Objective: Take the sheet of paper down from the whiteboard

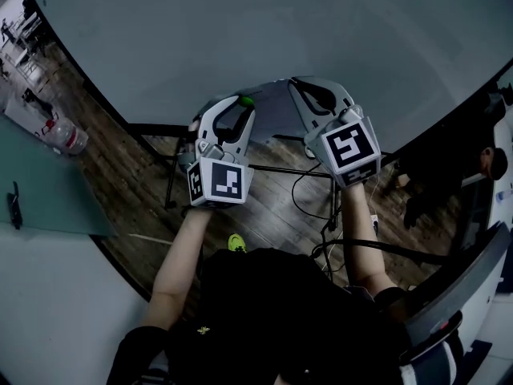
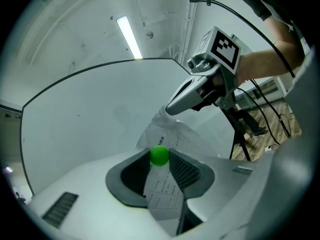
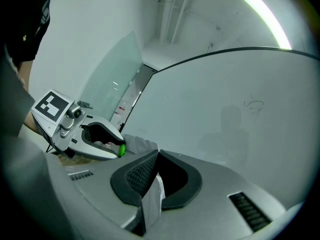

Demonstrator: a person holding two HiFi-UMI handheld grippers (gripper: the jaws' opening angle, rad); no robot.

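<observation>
Clamping the sheet of paper (image 2: pixel 165 191) and a green ball (image 2: pixel 160 155), the left gripper (image 1: pixel 243 107) has its jaws half apart. The right gripper (image 3: pixel 156 155) — closed tight — pinches the sheet too.

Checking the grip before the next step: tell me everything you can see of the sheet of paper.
The sheet of paper is white, thin and crumpled, with faint printed lines and a table on it. It spans between the two claws, arched, in front of the whiteboard. The right claw is shut on one edge; the left claw pinches the other side together with a small green ball. Whether it touches the whiteboard cannot be told.
</observation>
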